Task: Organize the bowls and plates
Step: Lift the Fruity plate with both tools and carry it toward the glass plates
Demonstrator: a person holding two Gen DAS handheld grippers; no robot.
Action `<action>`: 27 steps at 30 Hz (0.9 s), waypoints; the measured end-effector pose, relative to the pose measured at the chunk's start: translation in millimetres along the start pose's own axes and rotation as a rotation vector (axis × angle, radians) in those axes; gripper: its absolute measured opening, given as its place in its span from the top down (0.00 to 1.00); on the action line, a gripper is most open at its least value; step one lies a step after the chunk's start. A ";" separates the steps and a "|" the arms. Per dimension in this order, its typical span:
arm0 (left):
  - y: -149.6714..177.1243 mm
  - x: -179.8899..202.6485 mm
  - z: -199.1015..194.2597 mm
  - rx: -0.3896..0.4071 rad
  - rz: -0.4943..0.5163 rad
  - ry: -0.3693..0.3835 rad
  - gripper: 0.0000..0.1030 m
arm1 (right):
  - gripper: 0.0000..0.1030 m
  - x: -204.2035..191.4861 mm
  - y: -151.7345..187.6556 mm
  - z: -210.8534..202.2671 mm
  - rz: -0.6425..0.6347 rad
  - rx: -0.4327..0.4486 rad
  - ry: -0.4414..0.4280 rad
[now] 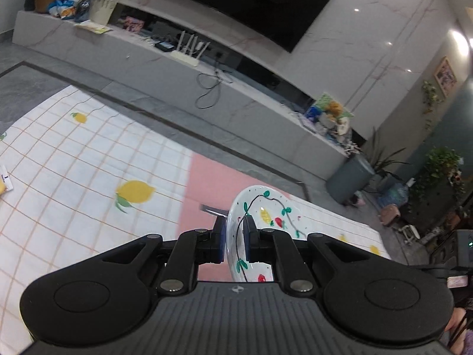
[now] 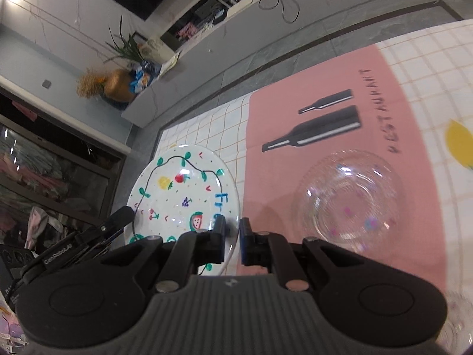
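Fingers of my left gripper point(image 1: 235, 238) clamp the rim of the painted fruit plate point(image 1: 266, 224), held tilted above the pink placemat point(image 1: 207, 183). My right gripper point(image 2: 232, 241) straddles the same plate's point(image 2: 183, 189) opposite rim, but I cannot tell whether it pinches. At two o'clock from it a clear glass bowl point(image 2: 351, 201) sits on the placemat point(image 2: 310, 112), near the plate's edge. Lemon-print tablecloth point(image 1: 88, 159) lies open at ten o'clock.

Probably a home living room: wall television point(image 1: 239, 3), media console point(image 1: 165, 68), houseplants point(image 1: 440, 171).
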State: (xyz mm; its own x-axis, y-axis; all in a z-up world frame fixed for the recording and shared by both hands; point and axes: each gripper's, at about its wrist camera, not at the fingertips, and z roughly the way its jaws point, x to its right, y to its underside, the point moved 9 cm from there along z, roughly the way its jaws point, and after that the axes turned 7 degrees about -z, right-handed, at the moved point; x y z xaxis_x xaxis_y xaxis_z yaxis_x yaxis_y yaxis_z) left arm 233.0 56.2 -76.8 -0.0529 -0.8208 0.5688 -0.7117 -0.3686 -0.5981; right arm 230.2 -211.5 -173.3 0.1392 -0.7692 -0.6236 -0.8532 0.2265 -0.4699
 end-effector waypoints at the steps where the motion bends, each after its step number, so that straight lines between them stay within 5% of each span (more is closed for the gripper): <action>1: 4.8 7.6 -5.7 -0.002 0.006 0.005 0.88 | 0.93 1.1 5.0 -10.1 0.005 0.008 0.000; 18: 114.7 117.4 -12.5 -0.117 0.062 0.133 0.88 | 0.92 85.5 78.7 -164.7 0.126 0.151 0.082; 27: 186.8 127.7 14.5 -0.231 0.096 0.094 0.88 | 0.93 148.2 112.6 -190.2 0.192 0.146 0.177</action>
State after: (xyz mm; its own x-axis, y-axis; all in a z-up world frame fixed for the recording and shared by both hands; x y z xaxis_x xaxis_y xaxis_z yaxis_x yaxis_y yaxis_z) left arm 103.5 -123.8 -124.1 -0.1845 -0.7991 0.5722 -0.8407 -0.1733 -0.5131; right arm 59.2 -413.6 -199.7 -0.1188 -0.7933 -0.5971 -0.7722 0.4519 -0.4467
